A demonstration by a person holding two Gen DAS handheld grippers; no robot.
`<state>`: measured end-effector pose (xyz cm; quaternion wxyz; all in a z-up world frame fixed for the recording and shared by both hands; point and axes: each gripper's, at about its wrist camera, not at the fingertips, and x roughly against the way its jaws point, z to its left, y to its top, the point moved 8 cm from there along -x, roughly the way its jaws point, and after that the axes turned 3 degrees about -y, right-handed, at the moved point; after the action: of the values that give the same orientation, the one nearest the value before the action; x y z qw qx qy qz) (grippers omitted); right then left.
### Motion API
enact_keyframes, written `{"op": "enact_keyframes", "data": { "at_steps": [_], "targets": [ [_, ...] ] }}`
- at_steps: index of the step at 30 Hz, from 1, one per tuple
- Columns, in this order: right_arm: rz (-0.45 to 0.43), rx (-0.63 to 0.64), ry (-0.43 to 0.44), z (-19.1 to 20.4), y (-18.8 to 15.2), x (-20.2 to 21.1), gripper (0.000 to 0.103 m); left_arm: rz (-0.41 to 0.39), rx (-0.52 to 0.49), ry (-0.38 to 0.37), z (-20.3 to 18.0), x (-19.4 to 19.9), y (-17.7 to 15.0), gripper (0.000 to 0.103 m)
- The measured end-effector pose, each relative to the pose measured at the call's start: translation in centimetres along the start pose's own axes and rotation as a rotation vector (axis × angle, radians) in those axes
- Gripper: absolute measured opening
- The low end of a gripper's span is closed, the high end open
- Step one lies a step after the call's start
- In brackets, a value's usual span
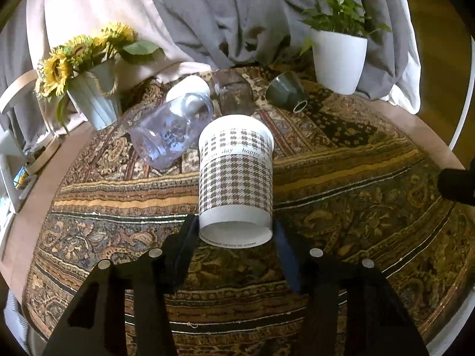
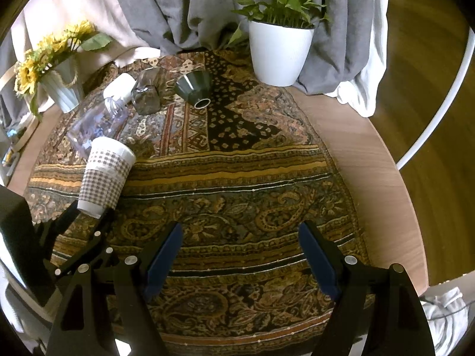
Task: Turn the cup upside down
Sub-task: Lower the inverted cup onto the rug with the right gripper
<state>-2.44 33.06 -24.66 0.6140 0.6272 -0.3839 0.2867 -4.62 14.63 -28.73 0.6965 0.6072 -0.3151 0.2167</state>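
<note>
A paper cup (image 1: 236,178) with a brown houndstooth print lies tilted, base toward me, rim pointing away. My left gripper (image 1: 236,231) is shut on the cup's base end, one finger on each side. In the right wrist view the same cup (image 2: 104,173) shows at the left, held by the left gripper (image 2: 89,212) just above the patterned cloth (image 2: 237,178). My right gripper (image 2: 239,255) is open and empty over the cloth, well right of the cup.
A clear plastic cup (image 1: 170,132), a white cup (image 1: 188,89), a glass (image 1: 234,95) and a dark green cup (image 1: 286,90) lie at the back. A sunflower pot (image 1: 95,101) stands back left, a white plant pot (image 1: 338,59) back right. Grey drapes hang behind.
</note>
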Motion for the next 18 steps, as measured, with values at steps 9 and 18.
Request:
{"op": "enact_keyframes", "data": {
  "at_steps": [9,18],
  "targets": [
    [-0.02,-0.028,0.016,-0.5,0.9,0.3,0.08,-0.047,0.022,0.002,0.3,1.2,3.1,0.051],
    [-0.064,-0.055,0.037,-0.8,3.0,0.5,0.08,-0.067,0.049,0.002,0.7,0.6,6.2,0.051]
  ]
}}
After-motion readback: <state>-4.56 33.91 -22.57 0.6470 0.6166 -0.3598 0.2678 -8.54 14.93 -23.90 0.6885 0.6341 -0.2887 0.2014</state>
